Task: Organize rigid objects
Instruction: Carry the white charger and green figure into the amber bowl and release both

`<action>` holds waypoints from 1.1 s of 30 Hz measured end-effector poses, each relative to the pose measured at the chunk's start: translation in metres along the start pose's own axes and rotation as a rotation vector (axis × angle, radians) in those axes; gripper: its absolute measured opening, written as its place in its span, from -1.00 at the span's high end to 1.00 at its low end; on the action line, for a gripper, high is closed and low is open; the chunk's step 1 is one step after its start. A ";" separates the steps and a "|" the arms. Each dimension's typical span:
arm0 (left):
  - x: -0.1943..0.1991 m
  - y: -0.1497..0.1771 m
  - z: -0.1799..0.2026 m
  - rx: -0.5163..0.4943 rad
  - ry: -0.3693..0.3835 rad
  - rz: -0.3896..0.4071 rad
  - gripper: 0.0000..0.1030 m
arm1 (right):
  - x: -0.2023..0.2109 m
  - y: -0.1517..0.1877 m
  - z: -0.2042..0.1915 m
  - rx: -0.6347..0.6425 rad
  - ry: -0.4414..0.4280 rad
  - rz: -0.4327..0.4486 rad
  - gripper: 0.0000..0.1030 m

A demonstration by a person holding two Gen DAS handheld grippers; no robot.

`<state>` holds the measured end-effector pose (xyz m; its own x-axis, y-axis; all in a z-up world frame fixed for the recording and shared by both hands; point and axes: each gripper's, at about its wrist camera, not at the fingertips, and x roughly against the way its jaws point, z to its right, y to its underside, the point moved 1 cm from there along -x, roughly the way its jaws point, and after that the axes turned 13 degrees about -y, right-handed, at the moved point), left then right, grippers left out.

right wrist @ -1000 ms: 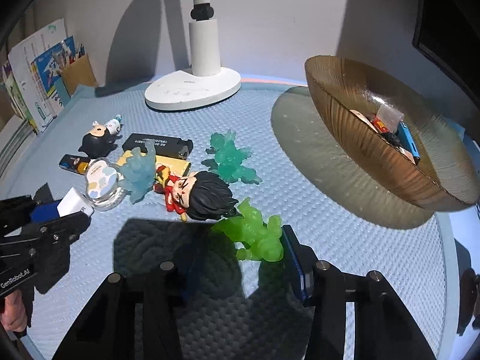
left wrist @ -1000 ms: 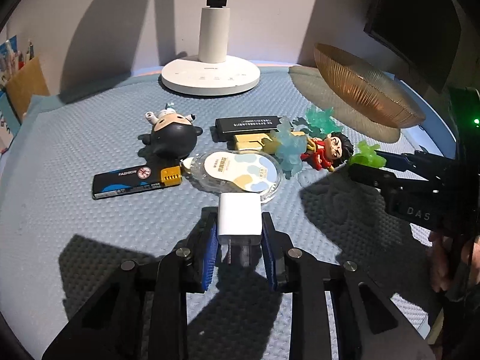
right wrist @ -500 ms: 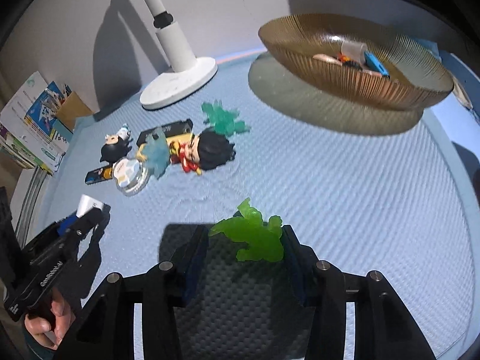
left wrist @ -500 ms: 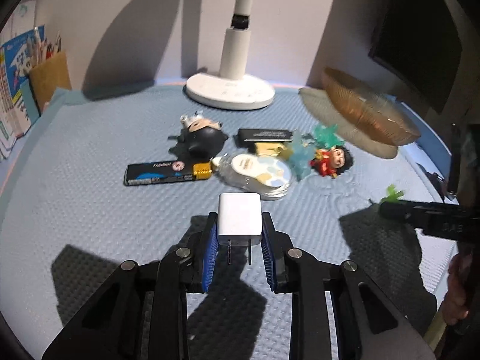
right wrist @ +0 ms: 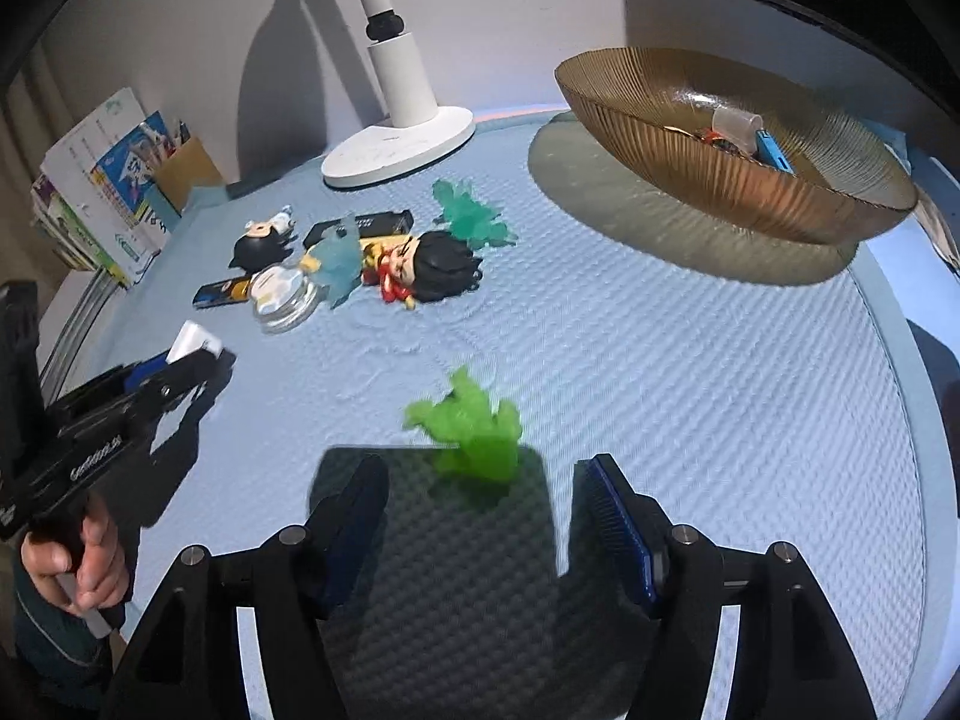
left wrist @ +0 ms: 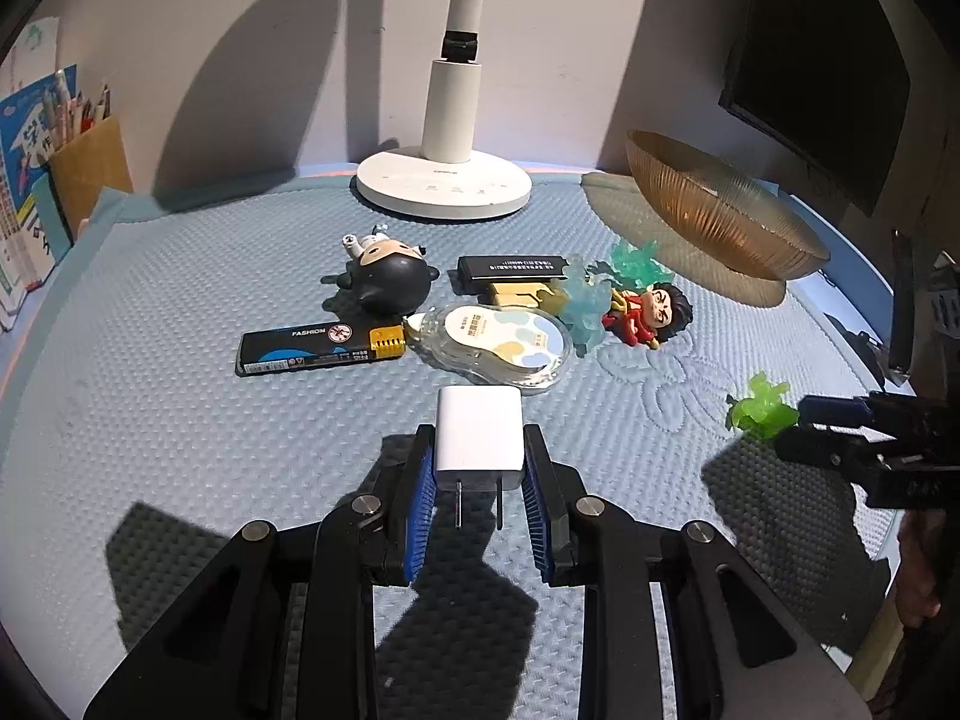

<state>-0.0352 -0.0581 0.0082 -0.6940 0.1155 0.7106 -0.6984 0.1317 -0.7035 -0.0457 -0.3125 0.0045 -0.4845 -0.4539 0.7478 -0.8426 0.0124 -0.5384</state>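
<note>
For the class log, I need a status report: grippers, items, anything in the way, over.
Left gripper shut on white charger. Right gripper open, green figure blurred in the gap, ungripped. Amber bowl far right, over.

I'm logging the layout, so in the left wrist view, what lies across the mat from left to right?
Black pencil-lead case → black-haired figurine head → clear round tape dispenser → red figurine → green toy piece.

This looked like a home desk or study corner. A white desk lamp with a round base point(left wrist: 444, 186) stood at the far edge of the surface, which was covered by a pale blue textured mat point(left wrist: 180, 420). At the far left corner were a tan cardboard pen holder point(left wrist: 90, 168) and colourful upright booklets point(right wrist: 102, 180). A dark flat monitor point(left wrist: 822, 60) hung at the far right.
</note>
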 end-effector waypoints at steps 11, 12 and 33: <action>-0.002 0.000 0.003 -0.014 -0.018 -0.006 0.54 | -0.018 -0.004 -0.023 0.116 0.140 0.012 0.34; -0.002 0.000 0.004 -0.017 -0.023 -0.005 0.54 | -0.014 -0.003 -0.022 0.112 0.134 0.020 0.34; 0.014 -0.191 0.175 -0.170 0.238 0.123 0.54 | 0.156 -0.142 0.100 -0.115 0.302 0.328 0.34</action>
<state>0.0579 -0.2539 0.1506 -0.6970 0.3650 0.6172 -0.5587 0.2632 -0.7865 0.0218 -0.4742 0.1583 -0.7625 -0.1292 0.6340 -0.6455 0.2185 -0.7318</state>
